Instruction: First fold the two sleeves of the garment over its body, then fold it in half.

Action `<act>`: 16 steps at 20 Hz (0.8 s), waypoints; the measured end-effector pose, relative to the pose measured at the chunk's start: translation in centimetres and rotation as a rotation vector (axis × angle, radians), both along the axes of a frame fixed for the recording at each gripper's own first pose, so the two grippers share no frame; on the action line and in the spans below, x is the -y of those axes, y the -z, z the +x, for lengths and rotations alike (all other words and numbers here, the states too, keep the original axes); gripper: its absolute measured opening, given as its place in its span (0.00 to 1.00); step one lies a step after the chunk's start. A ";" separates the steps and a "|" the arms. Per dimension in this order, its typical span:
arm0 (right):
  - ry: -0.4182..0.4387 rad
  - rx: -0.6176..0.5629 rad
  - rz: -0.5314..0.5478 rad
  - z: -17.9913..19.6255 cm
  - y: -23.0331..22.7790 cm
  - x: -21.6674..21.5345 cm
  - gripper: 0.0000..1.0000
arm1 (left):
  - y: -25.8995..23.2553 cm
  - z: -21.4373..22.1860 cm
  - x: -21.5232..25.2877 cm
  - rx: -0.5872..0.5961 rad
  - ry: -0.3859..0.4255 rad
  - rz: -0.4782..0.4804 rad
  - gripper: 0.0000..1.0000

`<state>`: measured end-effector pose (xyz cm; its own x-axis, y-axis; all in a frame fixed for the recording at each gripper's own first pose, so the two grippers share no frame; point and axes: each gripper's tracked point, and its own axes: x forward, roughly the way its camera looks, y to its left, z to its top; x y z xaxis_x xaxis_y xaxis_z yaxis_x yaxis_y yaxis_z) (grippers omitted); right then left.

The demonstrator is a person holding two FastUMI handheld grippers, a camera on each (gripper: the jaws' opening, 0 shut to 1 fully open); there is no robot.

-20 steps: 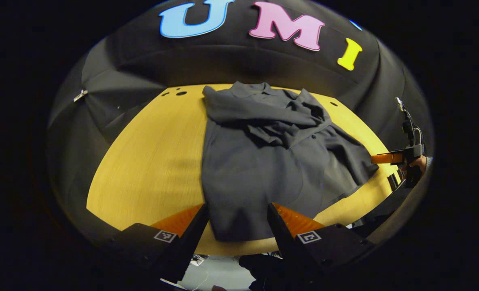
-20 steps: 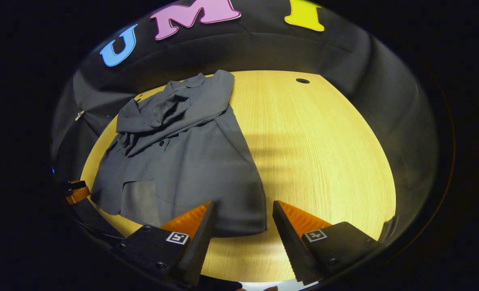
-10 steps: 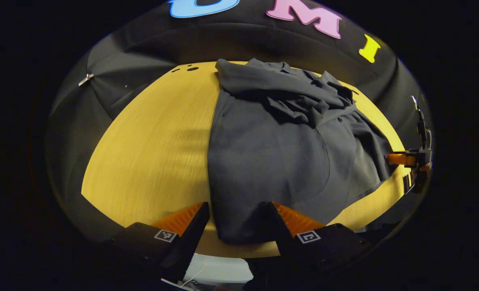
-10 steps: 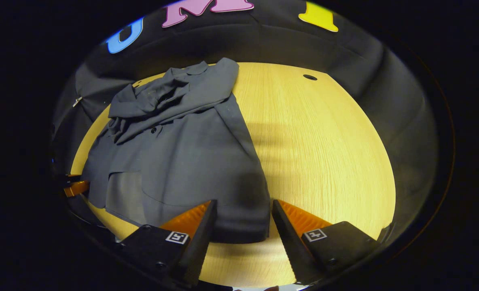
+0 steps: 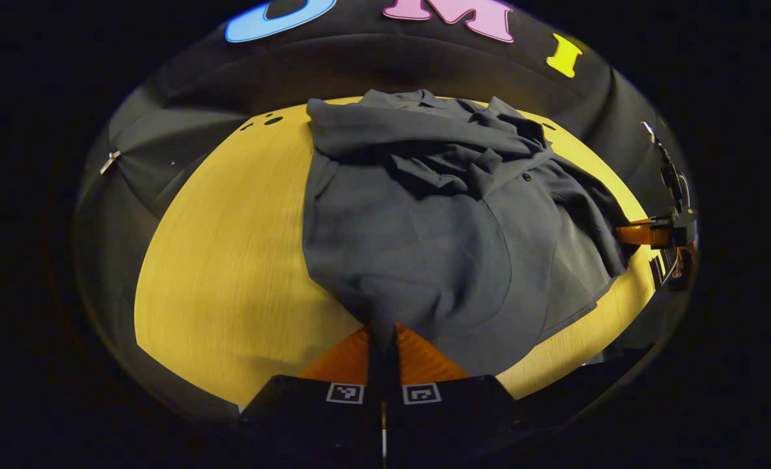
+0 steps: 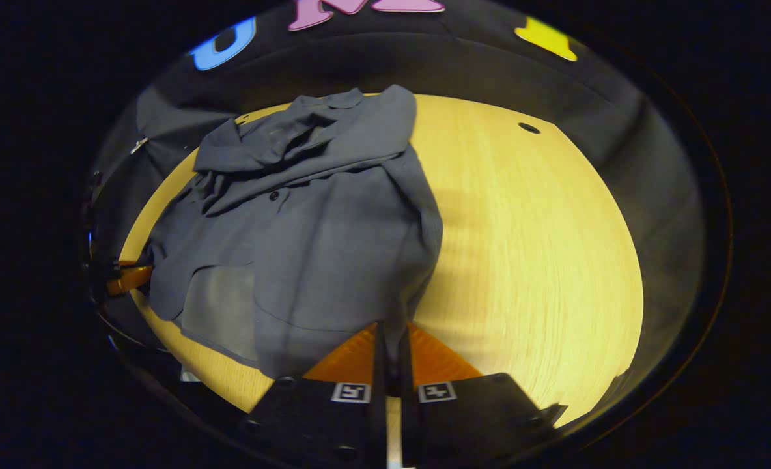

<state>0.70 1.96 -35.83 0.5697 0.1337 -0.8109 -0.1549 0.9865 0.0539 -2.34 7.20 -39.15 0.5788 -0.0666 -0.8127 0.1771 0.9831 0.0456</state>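
A dark grey button shirt [image 5: 424, 241] lies on the yellow wooden table [image 5: 229, 260], collar at the far side, both sleeves bunched across its chest. My left gripper [image 5: 383, 333] is shut on the near left corner of the hem, and the cloth rises in a peak into its jaws. In the right gripper view the same shirt [image 6: 320, 241] spreads over the table [image 6: 529, 247], and my right gripper [image 6: 391, 335] is shut on the near right corner of the hem. The cloth there is also pulled up. Each gripper shows small at the other view's edge.
Cable holes [image 5: 272, 120] mark the table's far left, and one more hole [image 6: 527, 127] sits at the far right. Bare wood runs to the left of the shirt in the left gripper view and to its right in the right gripper view. The black cloth wall rings the table.
Both grippers went from open around the hem corners to shut on them. The hem has been drawn up off the table into two peaks.
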 end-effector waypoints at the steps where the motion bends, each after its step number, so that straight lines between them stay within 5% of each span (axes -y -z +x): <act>1: 0.003 -0.007 0.003 -0.4 -0.6 0.1 0.08 | -0.1 -0.1 -0.1 -0.006 0.009 -0.010 0.07; 10: -0.012 -0.113 0.133 -7.8 -1.3 -1.4 0.06 | -0.8 -4.0 -5.1 -0.073 -0.047 -0.052 0.06; 16: 0.056 -0.146 0.213 -7.6 -2.6 -1.7 0.05 | -3.0 -4.9 -6.2 -0.123 -0.052 -0.075 0.06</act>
<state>-6.87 3.70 -33.23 0.4597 0.2817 -0.8422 -0.0758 0.9573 0.2788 -7.21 13.45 -36.15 0.4795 -0.1024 -0.8716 0.1258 0.9909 -0.0472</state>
